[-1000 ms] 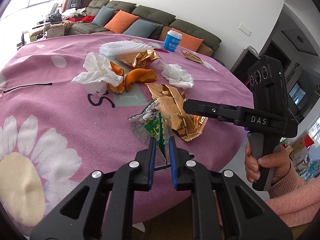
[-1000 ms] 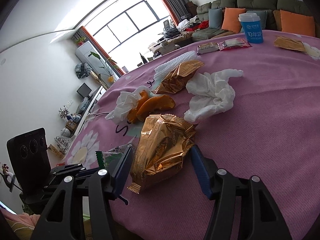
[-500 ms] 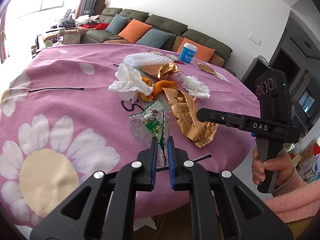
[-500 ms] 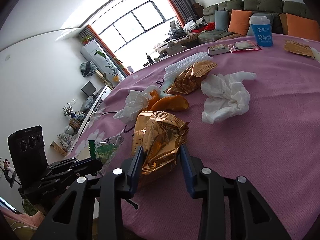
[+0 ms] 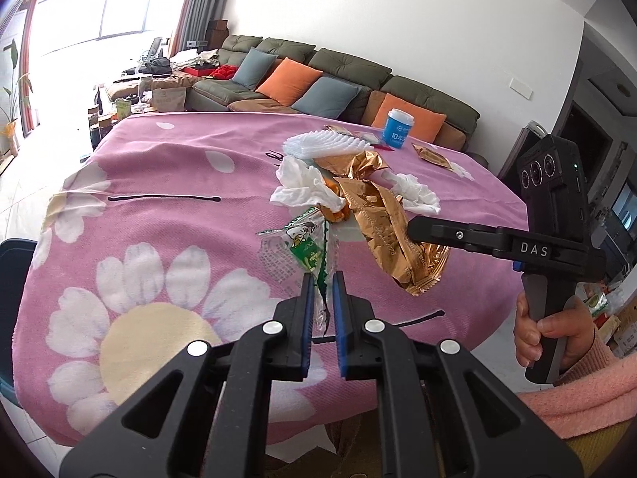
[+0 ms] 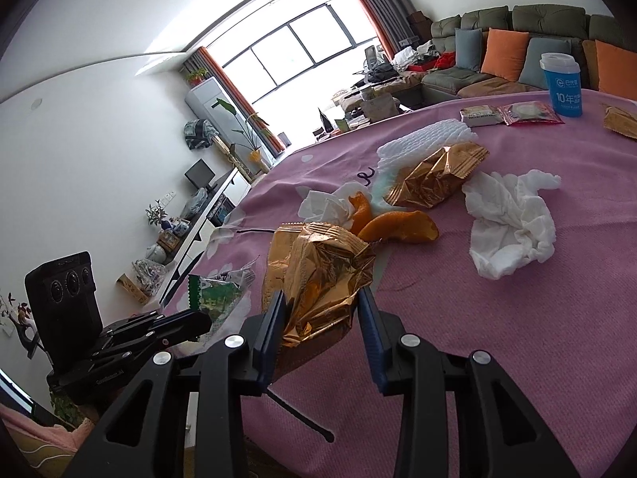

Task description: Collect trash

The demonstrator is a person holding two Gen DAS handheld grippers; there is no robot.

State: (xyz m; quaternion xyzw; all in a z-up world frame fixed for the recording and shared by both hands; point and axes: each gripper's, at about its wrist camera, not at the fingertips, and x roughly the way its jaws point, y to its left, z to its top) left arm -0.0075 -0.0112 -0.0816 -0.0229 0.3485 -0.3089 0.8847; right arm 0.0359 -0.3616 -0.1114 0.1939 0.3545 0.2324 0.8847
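Up close in the left wrist view, the left gripper [image 5: 322, 279] has its two blue-padded jaws drawn nearly together on the lower edge of a clear-and-green snack wrapper [image 5: 304, 245], which stands up from the pinch toward 12 o'clock above the pink flowered tablecloth [image 5: 159, 215]. At about 3 o'clock from it, the right gripper [image 5: 414, 233] reaches in from the right, gripped by a hand [image 5: 551, 336] in a pink sleeve, and a crumpled gold foil bag [image 5: 392, 235] hangs from its fingers. The right wrist view shows that hold more plainly: the right gripper [image 6: 322, 310] has its jaws partly closed, one pad pressed on each side of the gold foil bag [image 6: 318, 275], which bulges up between them. At 9 o'clock in that view the left gripper [image 6: 199, 320] carries the green wrapper [image 6: 213, 296] at its tip. Farther out on the cloth, toward 1 o'clock, lie orange peel [image 6: 394, 225], a second gold wrapper [image 6: 436, 175], a white foam net sleeve [image 6: 426, 139] and a crumpled white tissue [image 6: 511, 223]; another tissue [image 6: 326, 207] sits at 11 o'clock of the peel. At the far edge stands a blue cup [image 6: 563, 83], with two small sealed packets [image 6: 509, 113] just beside it. A dark bin rim [image 5: 16, 255] shows at 9 o'clock beyond the table edge in the left view.
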